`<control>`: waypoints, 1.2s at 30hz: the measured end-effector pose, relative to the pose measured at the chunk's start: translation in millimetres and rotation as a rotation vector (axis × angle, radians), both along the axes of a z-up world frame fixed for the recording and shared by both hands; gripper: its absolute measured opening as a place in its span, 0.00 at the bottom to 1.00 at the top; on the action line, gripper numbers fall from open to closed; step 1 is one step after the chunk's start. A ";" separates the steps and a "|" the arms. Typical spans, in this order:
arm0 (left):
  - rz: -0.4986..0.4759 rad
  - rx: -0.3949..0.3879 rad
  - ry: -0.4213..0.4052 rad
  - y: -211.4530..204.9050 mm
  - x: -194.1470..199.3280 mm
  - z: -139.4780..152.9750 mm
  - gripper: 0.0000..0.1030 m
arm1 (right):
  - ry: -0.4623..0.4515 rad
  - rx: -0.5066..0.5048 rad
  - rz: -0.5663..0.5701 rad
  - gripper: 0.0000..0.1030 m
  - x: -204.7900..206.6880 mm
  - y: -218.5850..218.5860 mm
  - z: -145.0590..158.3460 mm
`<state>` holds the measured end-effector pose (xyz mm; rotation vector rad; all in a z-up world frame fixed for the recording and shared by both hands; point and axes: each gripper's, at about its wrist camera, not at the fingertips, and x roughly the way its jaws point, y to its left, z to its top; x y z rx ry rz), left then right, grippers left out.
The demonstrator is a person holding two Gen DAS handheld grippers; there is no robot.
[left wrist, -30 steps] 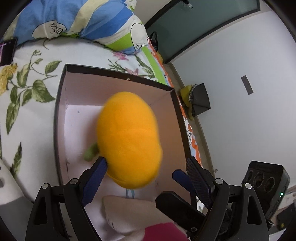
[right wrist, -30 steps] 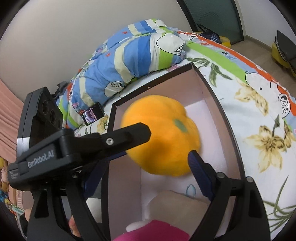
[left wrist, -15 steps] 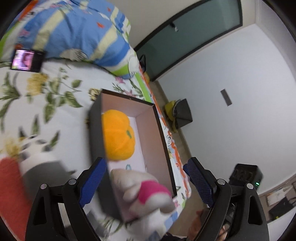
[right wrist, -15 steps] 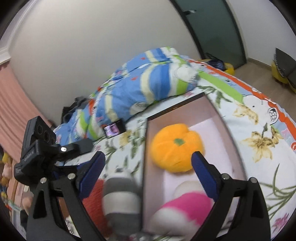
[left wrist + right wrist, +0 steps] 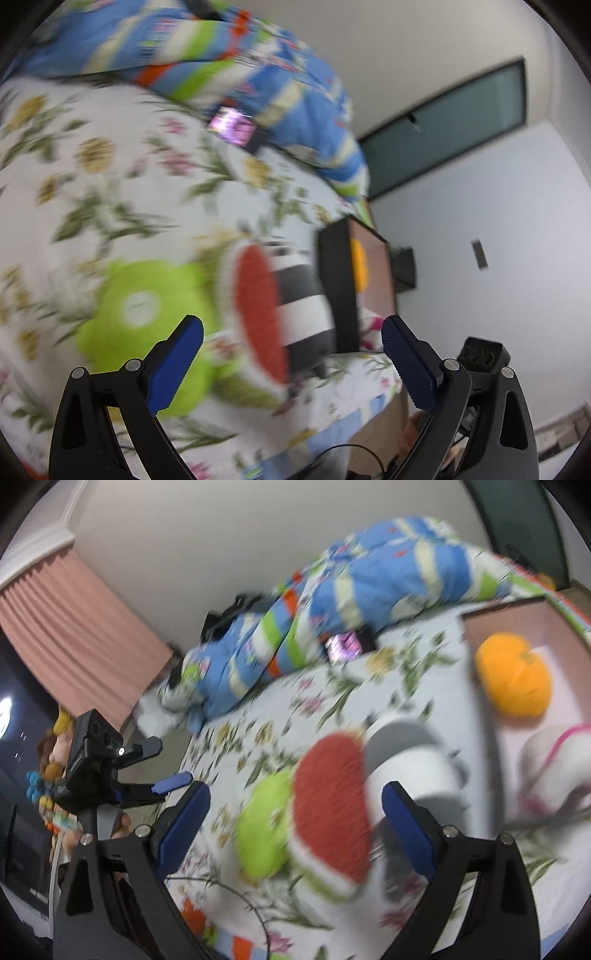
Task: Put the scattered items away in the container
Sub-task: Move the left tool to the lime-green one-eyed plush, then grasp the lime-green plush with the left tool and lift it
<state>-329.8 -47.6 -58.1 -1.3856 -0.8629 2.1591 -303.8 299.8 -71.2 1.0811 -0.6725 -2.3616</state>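
A dark open box stands on the flowered bed, also in the right wrist view. An orange pumpkin plush and a white-and-pink plush lie inside it; the pumpkin shows in the left wrist view. On the bed beside the box lie a red-and-white watermelon-slice plush, a grey-and-white striped plush and a lime green plush. My left gripper is open and empty above them. My right gripper is open and empty. Both views are blurred.
A blue striped quilt is bunched at the head of the bed, with a phone lying next to it. The left gripper's body shows at the bed's left edge. A pink curtain hangs behind.
Both grippers have pulled back from the box and swung left over the bed. The pumpkin plush left the jaws and lies in the box. The loose plush toys have come into view.
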 end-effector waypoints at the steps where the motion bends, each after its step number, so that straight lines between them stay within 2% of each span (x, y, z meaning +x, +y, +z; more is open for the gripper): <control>1: 0.022 0.013 -0.012 -15.3 6.9 -5.8 0.94 | -0.017 -0.007 0.017 0.92 2.1 -13.5 -4.5; 6: 0.084 0.054 -0.081 -74.2 28.6 -43.7 0.94 | -0.089 -0.022 0.092 0.92 4.8 -82.7 -27.3; 11: 0.081 0.116 -0.141 -102.8 36.1 -84.7 0.94 | -0.155 -0.014 0.120 0.92 -3.0 -130.1 -44.8; 17: 0.059 0.183 -0.228 -110.0 20.8 -135.7 0.94 | -0.222 0.021 0.085 0.92 -20.2 -147.2 -68.3; 22: -0.009 0.244 -0.328 -97.0 -5.3 -185.3 0.94 | -0.273 0.081 0.047 0.92 -32.1 -153.7 -93.3; 25: -0.029 0.276 -0.361 -88.8 -13.4 -210.7 0.94 | -0.316 0.082 0.047 0.92 -41.2 -160.6 -110.2; 28: -0.041 0.366 -0.364 -81.6 -15.3 -232.2 0.97 | -0.325 0.097 0.066 0.92 -50.1 -172.2 -119.3; 30: -0.022 0.412 -0.318 -80.4 -12.2 -240.4 0.99 | -0.313 0.132 0.075 0.93 -55.4 -181.9 -123.7; 33: -0.020 0.443 -0.240 -83.1 -6.3 -241.3 0.99 | -0.288 0.194 0.076 0.93 -61.0 -195.6 -128.0; 36: -0.002 0.458 -0.252 -87.8 -7.6 -242.1 0.99 | -0.254 0.266 0.079 1.00 -63.2 -212.2 -130.0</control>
